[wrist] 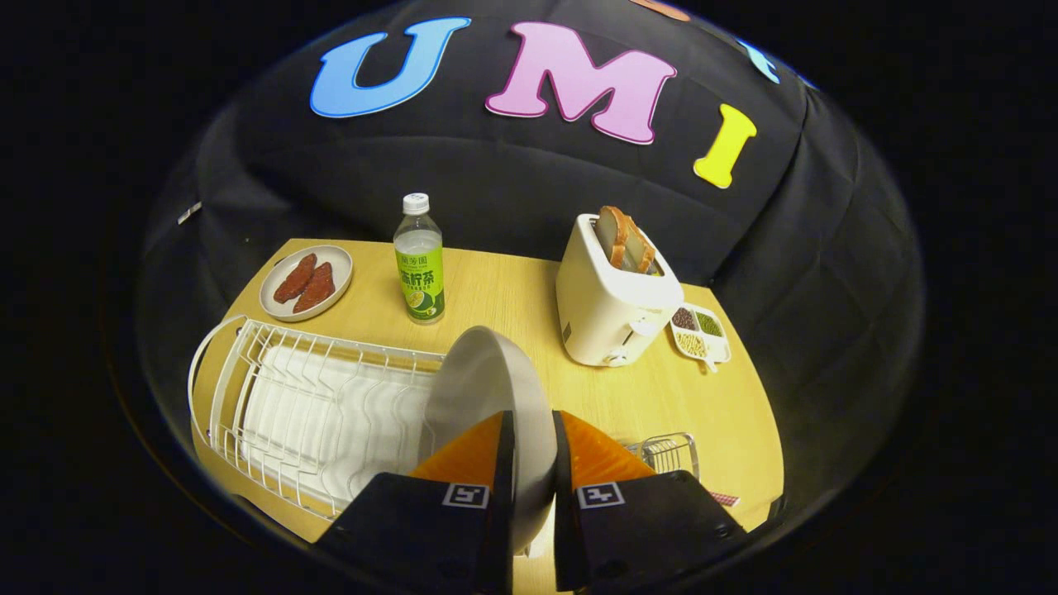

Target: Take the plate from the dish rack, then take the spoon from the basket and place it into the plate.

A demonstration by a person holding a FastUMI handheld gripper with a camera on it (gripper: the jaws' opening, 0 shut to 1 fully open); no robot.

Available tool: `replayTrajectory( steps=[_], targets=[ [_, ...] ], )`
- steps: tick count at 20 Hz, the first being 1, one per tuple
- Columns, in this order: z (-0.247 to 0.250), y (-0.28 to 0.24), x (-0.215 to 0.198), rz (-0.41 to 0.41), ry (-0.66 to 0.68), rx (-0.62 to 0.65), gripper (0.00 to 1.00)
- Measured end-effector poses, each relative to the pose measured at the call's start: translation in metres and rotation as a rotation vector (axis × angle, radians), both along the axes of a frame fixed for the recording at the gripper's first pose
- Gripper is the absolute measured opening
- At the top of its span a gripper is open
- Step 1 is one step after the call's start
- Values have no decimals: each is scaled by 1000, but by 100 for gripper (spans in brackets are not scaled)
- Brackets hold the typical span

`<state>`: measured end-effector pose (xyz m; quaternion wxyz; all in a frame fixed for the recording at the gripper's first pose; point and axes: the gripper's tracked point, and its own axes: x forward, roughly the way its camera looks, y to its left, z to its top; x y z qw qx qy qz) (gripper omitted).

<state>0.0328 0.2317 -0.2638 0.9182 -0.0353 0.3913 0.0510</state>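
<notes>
Holding the plate [488,388] on its edge, the gripper [533,450] has both fingers pressed on the rim, one on each side. The plate stands up, lifted just beside the white dish rack [289,397] at its 9 o'clock. The wire basket [669,453] sits near the fingers at 3 o'clock. On the wooden table [512,289], a bottle [420,260] stands at 11 o'clock and a toaster [616,297] with bread at 1 o'clock.
</notes>
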Motion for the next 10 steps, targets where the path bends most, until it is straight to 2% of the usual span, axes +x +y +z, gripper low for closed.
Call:
replayTrajectory(
  steps=[6, 7, 10],
  targets=[
    [52, -3, 21, 45, -170, -209, 23],
    [55, -6, 23, 48, -184, -220, 22],
    [63, -14, 21, 2, -180, -129, 22]
  ],
)
